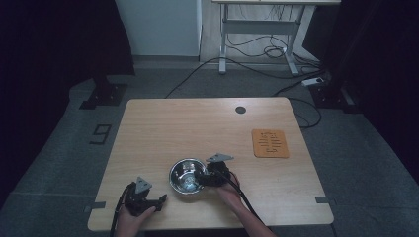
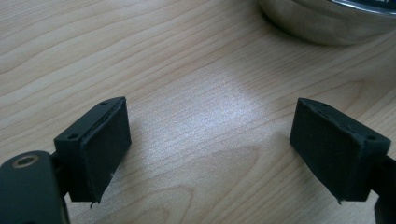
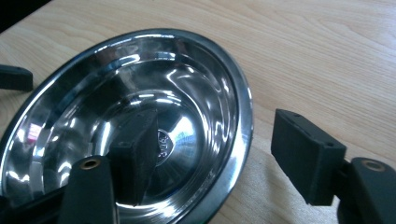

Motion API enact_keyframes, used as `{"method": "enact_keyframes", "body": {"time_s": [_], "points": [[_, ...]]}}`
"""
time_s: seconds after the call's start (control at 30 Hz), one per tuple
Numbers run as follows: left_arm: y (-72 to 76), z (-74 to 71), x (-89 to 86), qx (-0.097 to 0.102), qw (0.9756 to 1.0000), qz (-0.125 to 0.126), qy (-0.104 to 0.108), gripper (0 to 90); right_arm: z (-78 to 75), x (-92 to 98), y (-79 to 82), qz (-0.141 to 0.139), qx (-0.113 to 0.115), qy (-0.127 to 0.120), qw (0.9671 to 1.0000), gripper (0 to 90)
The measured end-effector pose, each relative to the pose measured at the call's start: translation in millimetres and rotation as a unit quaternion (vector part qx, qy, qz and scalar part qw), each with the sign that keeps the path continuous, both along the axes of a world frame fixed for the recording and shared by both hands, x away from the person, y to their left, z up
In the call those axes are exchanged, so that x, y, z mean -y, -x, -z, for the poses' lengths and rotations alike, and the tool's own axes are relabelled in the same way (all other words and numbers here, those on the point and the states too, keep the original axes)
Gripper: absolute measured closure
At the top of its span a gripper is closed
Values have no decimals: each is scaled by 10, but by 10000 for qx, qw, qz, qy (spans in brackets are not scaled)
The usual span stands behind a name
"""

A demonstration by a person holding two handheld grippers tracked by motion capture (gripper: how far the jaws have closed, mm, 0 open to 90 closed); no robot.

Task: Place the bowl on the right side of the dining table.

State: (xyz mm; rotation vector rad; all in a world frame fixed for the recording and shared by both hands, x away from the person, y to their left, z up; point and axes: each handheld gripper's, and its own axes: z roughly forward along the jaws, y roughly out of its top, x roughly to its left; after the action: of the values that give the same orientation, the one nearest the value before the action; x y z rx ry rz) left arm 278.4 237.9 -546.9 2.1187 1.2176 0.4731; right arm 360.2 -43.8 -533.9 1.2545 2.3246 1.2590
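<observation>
Nearest me, the left gripper [image 1: 160,202] sat released on the table [image 1: 163,123], nothing between its jaws. Beyond it, the right gripper [image 3: 219,154] straddled the steel bowl's [image 1: 182,174] rim (one jaw inside, one outside), not yet clenched. Farther off lay an orange mat [image 1: 270,143].

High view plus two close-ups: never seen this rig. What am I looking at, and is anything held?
No robot here: a person works at a wooden table with a hand-held two-jaw tool in each hand. The high view looks down from above; each close-up comes from a camera riding on one tool. The left tool is open over bare wood. The right tool straddles the rim of a steel bowl, one jaw inside, one outside, not yet pressing. So nothing is held. An orange mat lies to the right.
</observation>
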Motion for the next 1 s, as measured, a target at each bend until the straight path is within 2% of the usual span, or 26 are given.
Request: {"method": "enact_keyframes", "body": {"time_s": [0.3,0.43,0.47,0.53,0.63,0.67,0.73,0.8,0.87,0.93,1.0], "points": [[0,0,0,0,10000,-1,-2,120,49,71,7,-117,36,255,9996,388],[0,0,0,-1,10000,1,-1,120,103,88,-32,-125,-40,144,9998,432],[0,0,1,1,10000,-1,0,120,127,77,-56,-180,-96,32,9998,487],[0,0,0,0,10000,1,-1,120,134,72,-63,-198,-115,14,9997,507],[0,0,1,1,10000,0,-1,120,151,52,-74,-234,-169,-17,9996,578],[0,0,1,1,10000,0,-1,120,147,57,-81,-216,-231,-91,9995,634],[0,0,0,0,10000,1,-2,120,146,61,-84,-200,-248,-116,9994,664],[0,0,0,0,10000,1,-2,120,143,81,-100,-191,-353,-241,9989,749],[0,0,1,1,10000,0,-1,120,142,109,-123,-170,-567,-458,9972,811],[0,0,1,0,10000,0,-1,120,143,117,-128,-174,-626,-511,9966,834],[0,0,0,0,10000,0,-2,120,142,145,-144,-186,-794,-703,9942,846]]}}
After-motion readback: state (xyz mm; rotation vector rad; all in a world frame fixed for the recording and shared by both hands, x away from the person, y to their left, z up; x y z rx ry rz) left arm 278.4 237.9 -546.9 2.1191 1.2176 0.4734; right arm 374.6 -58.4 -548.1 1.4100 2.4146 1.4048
